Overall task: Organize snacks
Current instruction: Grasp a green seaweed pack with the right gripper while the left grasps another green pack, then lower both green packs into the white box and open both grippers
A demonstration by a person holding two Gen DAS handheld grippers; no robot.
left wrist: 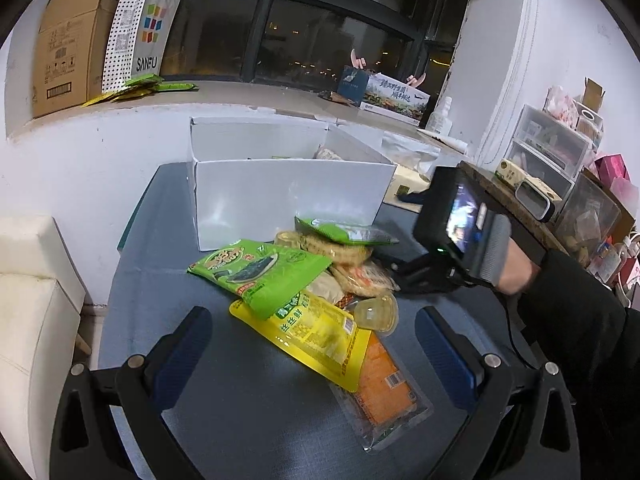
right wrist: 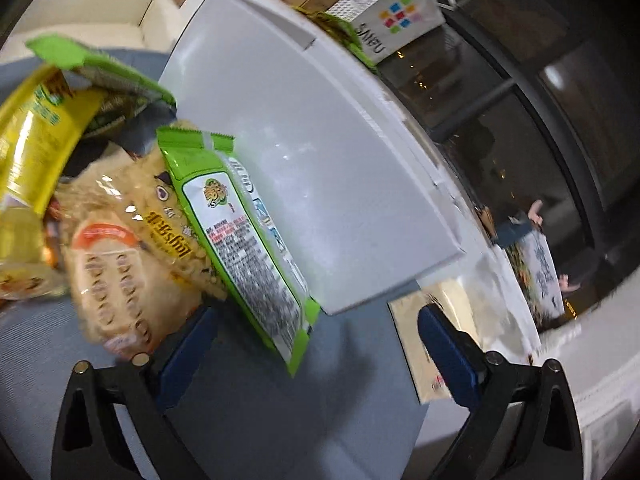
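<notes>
Left gripper [left wrist: 314,344]: your jaws stand wide apart, nothing between the pads, hovering low over the blue-grey table [left wrist: 248,412]. The yellow packet [left wrist: 316,334] lies flat right between your fingertips, one corner running under the green seaweed packet [left wrist: 260,270] just beyond it. An orange-filled clear packet [left wrist: 386,394] lies to the right of the yellow one, its upper end tucked beneath it. A small round jelly cup [left wrist: 376,312] sits touching the yellow packet's far right edge.

Further out, the pile thickens: tan noodle-type packets [left wrist: 360,268] heaped together, with a second green packet [left wrist: 346,234] resting on top, its far end near the front wall of the white box [left wrist: 288,196]. The box is open at the top; a few snack items show inside, too little visible to name.

Right gripper [right wrist: 318,334]: also spread open, gripping nothing. In your right wrist view the whole rig is rolled over, so the table and box appear tilted. The green packet [right wrist: 244,240] stands on edge between your fingers, nearer the left finger [right wrist: 192,344], which sits against the noodle packets [right wrist: 132,248]. Whether a pad touches the green packet, you cannot tell. From the left wrist view, your right hand [left wrist: 516,276] comes in from the right, wrist level, gripper body pointing at the pile's right flank.

Far back: a windowsill with a cardboard carton [left wrist: 68,44] and a dotted paper bag [left wrist: 138,32].
</notes>
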